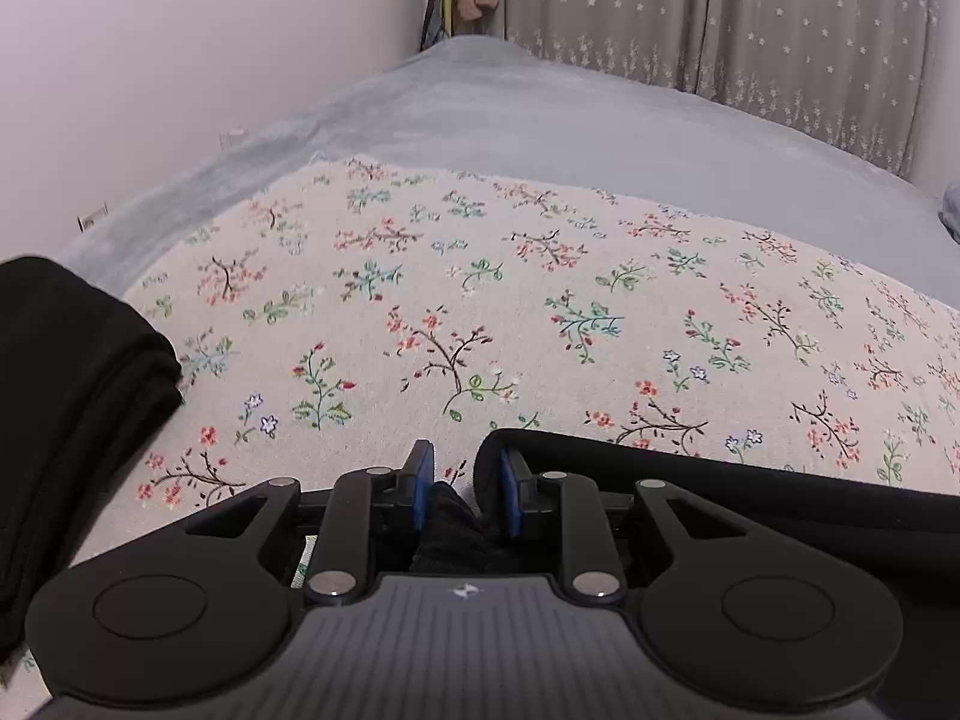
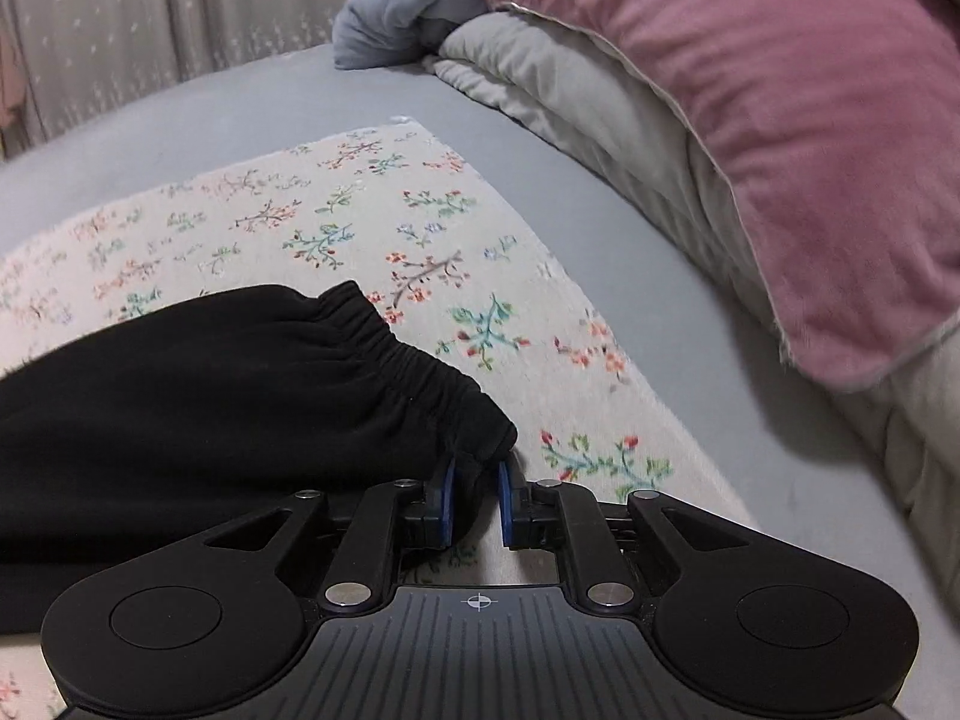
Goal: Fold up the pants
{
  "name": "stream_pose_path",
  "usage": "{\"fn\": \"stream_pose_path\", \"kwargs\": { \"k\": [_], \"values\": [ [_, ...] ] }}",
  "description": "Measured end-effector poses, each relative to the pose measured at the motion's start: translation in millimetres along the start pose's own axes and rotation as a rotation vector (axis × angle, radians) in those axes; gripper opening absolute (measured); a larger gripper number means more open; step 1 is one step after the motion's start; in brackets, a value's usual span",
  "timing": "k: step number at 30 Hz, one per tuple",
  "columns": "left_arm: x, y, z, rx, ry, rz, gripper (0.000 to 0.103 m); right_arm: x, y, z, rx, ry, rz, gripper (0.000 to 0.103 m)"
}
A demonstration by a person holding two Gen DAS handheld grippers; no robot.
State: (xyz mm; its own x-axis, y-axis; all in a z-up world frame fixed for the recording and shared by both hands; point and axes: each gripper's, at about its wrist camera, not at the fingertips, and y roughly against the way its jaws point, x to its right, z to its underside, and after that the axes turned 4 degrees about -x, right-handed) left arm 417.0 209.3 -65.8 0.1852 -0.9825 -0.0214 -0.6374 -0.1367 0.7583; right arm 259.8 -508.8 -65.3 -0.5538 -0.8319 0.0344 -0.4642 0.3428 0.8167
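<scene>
The black pants [image 2: 228, 396] lie on a floral cloth [image 2: 372, 222] spread on the bed. In the right wrist view the elastic waistband [image 2: 414, 360] faces me, and my right gripper [image 2: 475, 495] is shut on its near corner. In the left wrist view my left gripper [image 1: 463, 480] is shut on black pants fabric [image 1: 750, 480] that runs off to the right. The fabric bunches between the blue pads [image 1: 423, 480]. A folded black stack [image 1: 66, 408] lies at the left on the floral cloth [image 1: 480, 300].
A grey bedsheet [image 1: 570, 120] lies beyond the floral cloth. A white wall [image 1: 180, 48] is at the left and a starred curtain [image 1: 720, 18] at the back. A pink pillow [image 2: 780, 120], grey duvet [image 2: 570, 90] and blue cloth [image 2: 408, 12] are piled at the right.
</scene>
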Motion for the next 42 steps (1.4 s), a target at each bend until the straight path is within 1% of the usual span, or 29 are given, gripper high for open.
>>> {"fn": "stream_pose_path", "kwargs": {
  "k": [1,3,4,5,6,7,8,11,12,13,14,16,18,20,22,23,25,26,28,30,32,33,34,35,36,37,38,40,42],
  "values": [
    [-0.9,-1.0,-0.7,-0.006,0.002,0.005,0.036,2.3,-0.4,-1.8,-0.002,-0.015,-0.007,0.013],
    [-3.7,-1.6,-2.2,-0.016,0.004,0.021,0.037,9.4,-6.3,-3.2,-0.015,-0.045,-0.029,0.02],
    [-5.0,-1.2,-2.5,-0.023,0.001,0.032,0.041,11.5,-7.7,-2.9,-0.013,-0.041,-0.027,0.028],
    [-6.8,-1.2,-2.7,-0.029,-0.001,0.041,0.047,13.7,-6.7,-1.1,-0.009,-0.023,-0.015,0.041],
    [-11.2,-0.7,-3.1,-0.036,0.007,0.047,0.051,13.8,-5.9,-2.0,-0.002,0.003,0.019,0.05],
    [-17.6,0.2,-3.8,-0.044,0.029,0.057,0.057,14.7,-4.3,-1.7,0.008,0.019,0.045,0.068],
    [-24.0,1.3,-4.5,-0.049,0.051,0.072,0.061,17.9,-2.4,-1.7,0.018,0.029,0.055,0.074],
    [-48.3,9.9,-8.8,-0.046,0.147,0.146,0.069,29.7,-1.0,-7.1,0.009,-0.027,0.004,0.075],
    [-54.6,12.3,-9.8,-0.041,0.171,0.161,0.075,31.2,1.1,-10.7,0.018,-0.04,-0.008,0.076],
    [-58.0,14.0,-10.8,-0.04,0.184,0.162,0.08,31.1,4.5,-14.7,0.035,-0.044,-0.013,0.079],
    [-62.2,14.5,-11.0,-0.039,0.191,0.154,0.082,30.7,8.3,-18.3,0.054,-0.047,-0.013,0.085],
    [-64.9,13.2,-11.4,-0.047,0.189,0.149,0.083,33.2,13.7,-25.2,0.078,-0.07,-0.022,0.093],
    [-66.2,11.8,-11.6,-0.054,0.194,0.173,0.084,39.7,13.4,-31.8,0.069,-0.12,-0.063,0.095],
    [-63.5,12.5,-13.3,-0.049,0.203,0.205,0.088,48.2,11.9,-37.9,0.05,-0.174,-0.098,0.095],
    [-57.1,11.3,-17.6,-0.05,0.173,0.214,0.093,59.2,17.4,-43.7,0.062,-0.249,-0.061,0.096],
    [-51.9,10.3,-20.3,-0.048,0.146,0.21,0.093,63.4,21.6,-47.3,0.073,-0.272,-0.067,0.097],
    [-41.0,5.9,-26.5,-0.046,0.102,0.219,0.094,60.8,28.0,-55.2,0.125,-0.25,-0.149,0.096],
    [-34.9,3.7,-29.9,-0.047,0.099,0.217,0.094,49.2,23.1,-60.7,0.119,-0.205,-0.173,0.095],
    [-28.7,1.3,-33.9,-0.048,0.11,0.226,0.094,18.3,2.0,-71.4,0.067,-0.108,-0.158,0.091],
    [-24.2,-1.9,-36.8,-0.059,0.09,0.224,0.095,-5.4,-18.7,-79.1,0.032,-0.072,-0.158,0.083],
    [-23.6,-3.3,-38.1,-0.053,0.05,0.2,0.095,-23.1,-36.5,-83.4,-0.013,-0.076,-0.231,0.067],
    [-24.3,-4.4,-38.0,-0.052,0.036,0.198,0.095,-31.8,-43.2,-83.0,-0.04,-0.069,-0.258,0.064],
    [-25.3,-6.6,-37.7,-0.06,0.029,0.21,0.095,-44.3,-51.6,-82.4,-0.084,-0.035,-0.248,0.057],
    [-25.3,-9.2,-37.0,-0.074,0.021,0.236,0.095,-54.5,-56.8,-80.7,-0.091,0.012,-0.192,0.05],
    [-24.8,-10.5,-35.9,-0.082,0.014,0.256,0.095,-61.1,-56.7,-75.6,-0.074,0.053,-0.157,0.048],
    [-23.4,-10.9,-34.5,-0.087,0.008,0.276,0.095,-65.2,-56.7,-73.7,-0.058,0.067,-0.141,0.045],
    [-21.8,-11.2,-33.2,-0.091,0.0,0.303,0.095,-65.7,-55.7,-73.1,-0.052,0.063,-0.133,0.038],
    [-13.5,-10.8,-28.8,-0.105,-0.059,0.34,0.092,-66.3,-54.8,-73.9,-0.048,0.07,-0.128,0.029],
    [-2.2,-10.5,-22.7,-0.112,-0.138,0.346,0.087,-67.3,-51.6,-74.6,-0.049,0.085,-0.116,0.027]
  ]
}}
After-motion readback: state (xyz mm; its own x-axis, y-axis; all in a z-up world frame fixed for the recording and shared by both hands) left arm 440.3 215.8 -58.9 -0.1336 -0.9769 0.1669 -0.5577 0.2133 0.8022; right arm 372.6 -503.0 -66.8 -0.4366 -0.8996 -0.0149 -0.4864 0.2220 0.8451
